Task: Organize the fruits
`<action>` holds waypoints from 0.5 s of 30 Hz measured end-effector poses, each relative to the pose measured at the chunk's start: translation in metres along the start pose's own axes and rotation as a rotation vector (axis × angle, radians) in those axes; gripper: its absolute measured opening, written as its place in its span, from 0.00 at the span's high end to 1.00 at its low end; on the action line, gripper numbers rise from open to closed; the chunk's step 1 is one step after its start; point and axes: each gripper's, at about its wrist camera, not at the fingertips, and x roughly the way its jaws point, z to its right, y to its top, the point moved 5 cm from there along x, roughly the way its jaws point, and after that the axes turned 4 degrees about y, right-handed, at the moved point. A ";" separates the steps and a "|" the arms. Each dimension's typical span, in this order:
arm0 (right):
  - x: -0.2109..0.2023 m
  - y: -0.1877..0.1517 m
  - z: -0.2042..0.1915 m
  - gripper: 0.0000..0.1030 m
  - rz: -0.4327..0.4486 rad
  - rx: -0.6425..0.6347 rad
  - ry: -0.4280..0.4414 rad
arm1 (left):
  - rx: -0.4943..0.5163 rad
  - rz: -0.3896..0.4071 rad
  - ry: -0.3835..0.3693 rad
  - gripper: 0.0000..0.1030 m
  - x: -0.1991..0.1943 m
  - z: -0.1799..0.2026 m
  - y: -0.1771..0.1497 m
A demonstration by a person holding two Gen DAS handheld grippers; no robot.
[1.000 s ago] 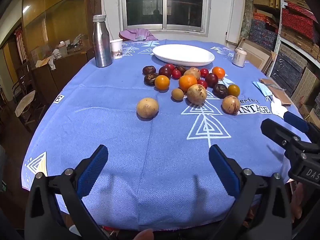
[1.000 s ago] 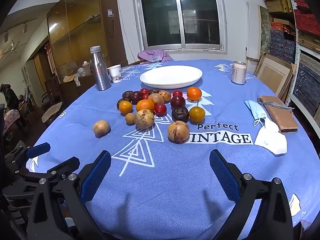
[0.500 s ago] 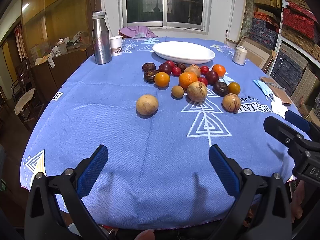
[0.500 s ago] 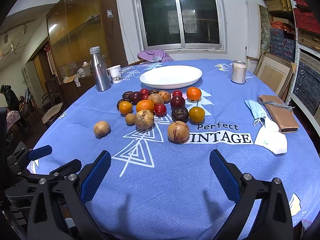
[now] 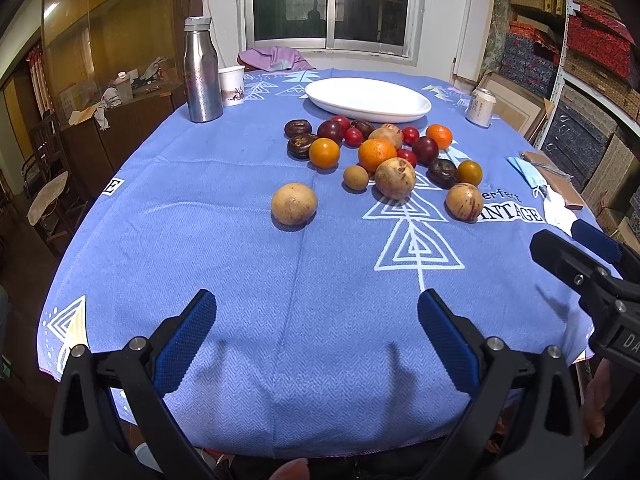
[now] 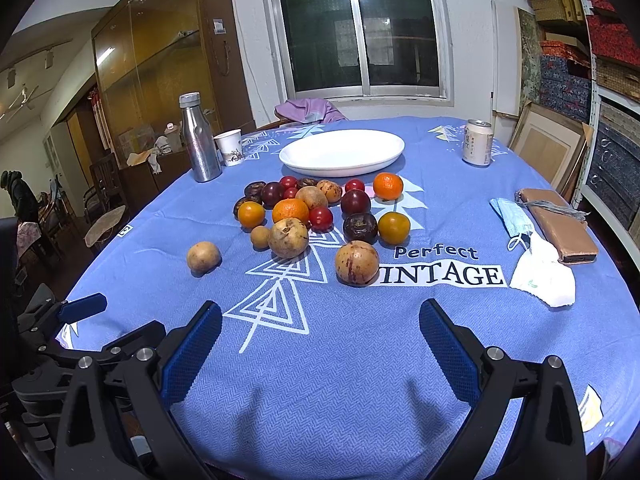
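Observation:
Several fruits lie clustered mid-table: oranges (image 5: 376, 153) (image 6: 290, 211), red plums (image 6: 320, 218), dark wrinkled fruits (image 6: 360, 227) and tan round fruits (image 5: 395, 178). One tan fruit (image 5: 294, 204) (image 6: 203, 256) lies apart to the left, another (image 6: 357, 263) by the lettering. An empty white oval plate (image 5: 368, 99) (image 6: 342, 152) sits behind them. My left gripper (image 5: 316, 322) is open and empty over the near table edge. My right gripper (image 6: 320, 326) is open and empty, also at the near edge, to the right of the left one.
A steel bottle (image 5: 202, 70) and paper cup (image 5: 232, 85) stand at the back left. A drink can (image 6: 477, 142) stands at the back right. A face mask (image 6: 520, 228), white tissue (image 6: 546, 276) and brown wallet (image 6: 560, 226) lie at the right edge.
Both grippers have moved slightly; the fruits sit a little lower in both views. Nothing was taken hold of and both stay open.

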 end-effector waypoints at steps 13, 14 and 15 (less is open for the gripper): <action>0.000 0.000 0.000 0.03 -0.001 0.002 0.002 | -0.007 -0.011 -0.002 0.04 0.002 -0.001 -0.002; 0.000 0.000 0.000 0.03 -0.002 0.002 0.002 | -0.007 -0.012 -0.002 0.04 0.002 -0.001 -0.002; 0.000 0.000 0.000 0.03 -0.003 0.001 0.001 | -0.007 -0.013 -0.002 0.04 0.002 -0.001 -0.003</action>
